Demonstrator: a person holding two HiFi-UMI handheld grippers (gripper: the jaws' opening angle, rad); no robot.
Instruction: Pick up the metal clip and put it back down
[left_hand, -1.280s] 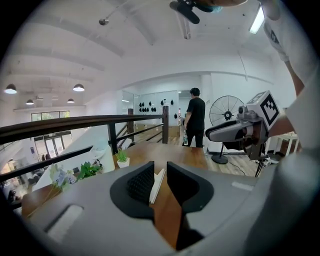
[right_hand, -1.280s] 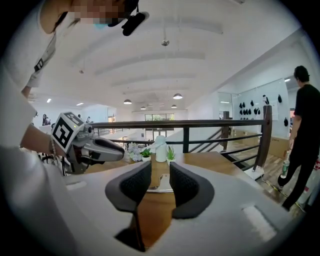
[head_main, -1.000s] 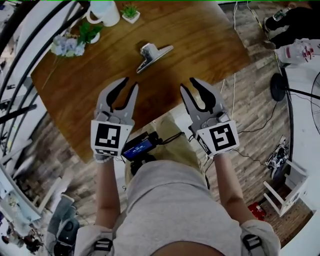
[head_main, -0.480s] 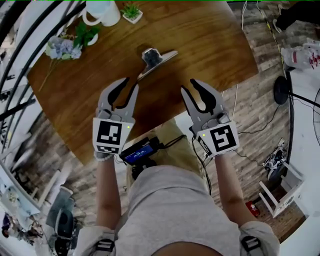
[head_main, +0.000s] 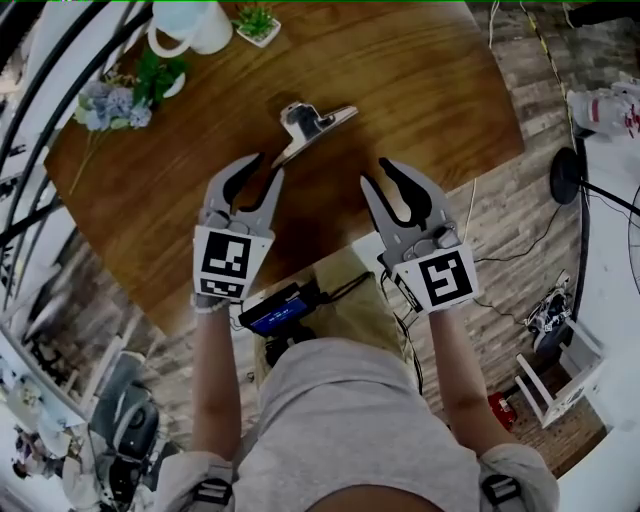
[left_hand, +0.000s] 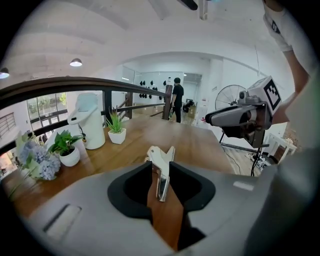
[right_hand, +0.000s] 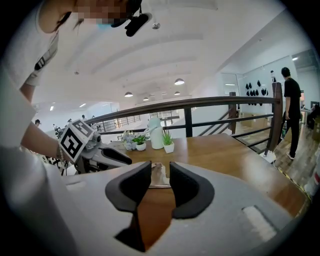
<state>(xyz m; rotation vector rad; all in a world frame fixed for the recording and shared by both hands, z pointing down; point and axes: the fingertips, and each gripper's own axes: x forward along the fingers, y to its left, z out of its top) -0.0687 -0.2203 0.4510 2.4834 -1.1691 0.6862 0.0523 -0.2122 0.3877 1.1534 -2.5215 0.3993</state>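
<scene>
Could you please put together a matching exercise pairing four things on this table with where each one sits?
Things:
1. shiny metal clip
2. white lidded jug with a handle
3. small green plant in a white square pot
4. bunch of pale blue flowers

Places, in the head view:
A. left edge of the brown wooden table
B. mid-table, lying alone
C. far edge, just right of the jug
D. far-left corner

Pairs: 1-B, 2-D, 3-C, 4-A.

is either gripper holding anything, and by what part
Nothing is held. The metal clip lies on the table ahead of the left gripper, its jaws opening, and the open right gripper.
</scene>
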